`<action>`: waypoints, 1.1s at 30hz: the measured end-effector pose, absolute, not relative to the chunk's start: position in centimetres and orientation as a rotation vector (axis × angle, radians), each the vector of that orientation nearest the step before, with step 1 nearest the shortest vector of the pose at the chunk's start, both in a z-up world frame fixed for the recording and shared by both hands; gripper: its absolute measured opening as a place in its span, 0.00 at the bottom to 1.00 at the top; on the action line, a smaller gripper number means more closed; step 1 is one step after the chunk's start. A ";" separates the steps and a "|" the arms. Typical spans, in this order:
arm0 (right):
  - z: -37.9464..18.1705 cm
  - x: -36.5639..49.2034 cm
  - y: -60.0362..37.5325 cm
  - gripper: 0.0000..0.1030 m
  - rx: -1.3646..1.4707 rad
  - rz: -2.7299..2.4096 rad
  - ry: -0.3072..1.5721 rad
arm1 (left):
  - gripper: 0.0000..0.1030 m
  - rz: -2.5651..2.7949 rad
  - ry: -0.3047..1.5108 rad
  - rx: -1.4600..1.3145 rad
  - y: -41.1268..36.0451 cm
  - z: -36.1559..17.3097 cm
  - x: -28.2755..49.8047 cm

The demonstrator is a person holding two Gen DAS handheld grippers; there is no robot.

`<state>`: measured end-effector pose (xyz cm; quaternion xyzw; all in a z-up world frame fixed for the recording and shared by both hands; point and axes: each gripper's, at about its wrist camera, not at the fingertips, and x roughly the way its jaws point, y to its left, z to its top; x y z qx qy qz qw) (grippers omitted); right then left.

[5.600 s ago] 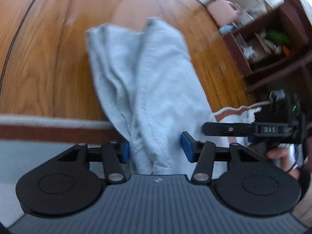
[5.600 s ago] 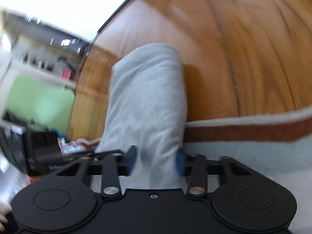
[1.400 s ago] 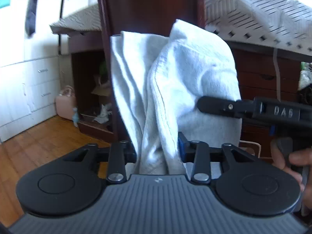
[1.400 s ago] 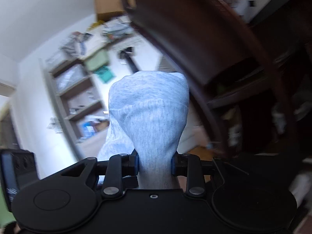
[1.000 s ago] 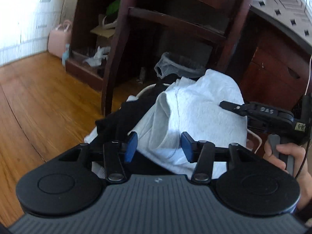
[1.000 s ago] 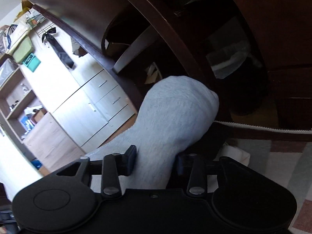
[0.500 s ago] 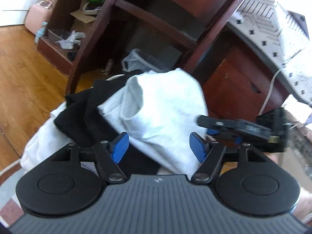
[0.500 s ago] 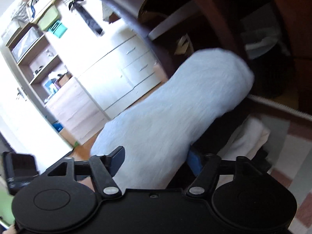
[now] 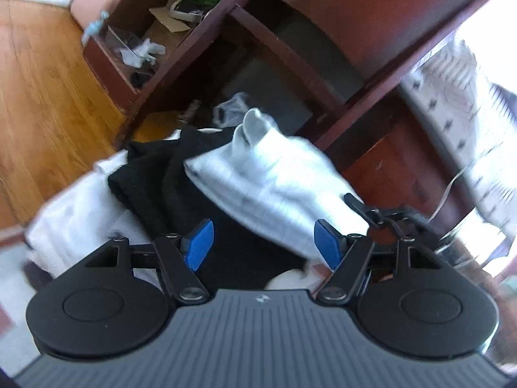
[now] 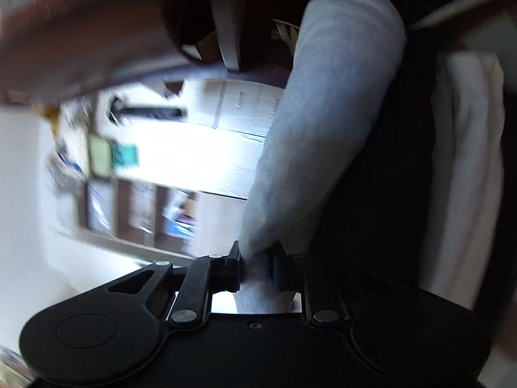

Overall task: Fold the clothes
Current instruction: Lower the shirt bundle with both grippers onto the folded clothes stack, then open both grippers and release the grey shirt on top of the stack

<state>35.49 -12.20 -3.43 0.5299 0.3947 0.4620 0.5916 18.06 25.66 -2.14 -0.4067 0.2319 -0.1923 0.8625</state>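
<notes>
Left wrist view: left gripper (image 9: 263, 245) has its blue fingers (image 9: 198, 245) spread wide with nothing between them, hovering just over the pile. Folded grey garment (image 9: 274, 187) lies on top of a black garment (image 9: 155, 181), which sits on a white garment (image 9: 77, 207); the stack is on the floor beside a dark wooden chair leg (image 9: 371, 97), near the wood floor (image 9: 38, 90) at left. The right gripper (image 9: 381, 223) shows at the grey piece's right end. Cluttered shelf (image 9: 142, 45) behind. Right wrist view: heavily blurred and rolled sideways; right gripper (image 10: 255, 271) has its fingers pressed onto an end of the grey garment (image 10: 332, 103), which runs up and away, with black fabric (image 10: 387, 177) and white fabric (image 10: 465, 161) beside it. Whether that end already rests on the stack is hard to say, probably not fully. Step in hand looks like stacking: the folded grey piece is being laid on the pile. Next move likely calls for the right fingers to let go and back off without dragging the fold open.
</notes>
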 end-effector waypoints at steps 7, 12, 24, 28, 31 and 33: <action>-10.5 32.7 -10.2 0.20 1.414 1.013 1.049 | 0.78 -0.435 0.438 -1.235 25.8 -7.0 19.7; -9.2 32.3 -10.6 0.20 1.280 1.040 1.025 | 0.53 -0.282 0.494 -1.055 24.6 -5.4 22.0; -2.5 34.0 -16.2 0.71 0.873 0.741 0.672 | 0.36 -0.025 0.566 -0.604 21.0 -0.8 22.9; -3.5 37.2 -15.2 0.92 0.791 0.708 0.705 | 0.36 0.003 0.570 -0.531 20.0 -1.1 21.7; -1.3 37.1 -13.1 0.72 0.614 0.752 0.583 | 0.36 0.031 0.594 -0.502 20.0 -0.8 21.6; 0.7 36.0 -11.5 0.53 0.434 0.802 0.468 | 0.36 0.067 0.625 -0.496 20.3 -0.6 21.6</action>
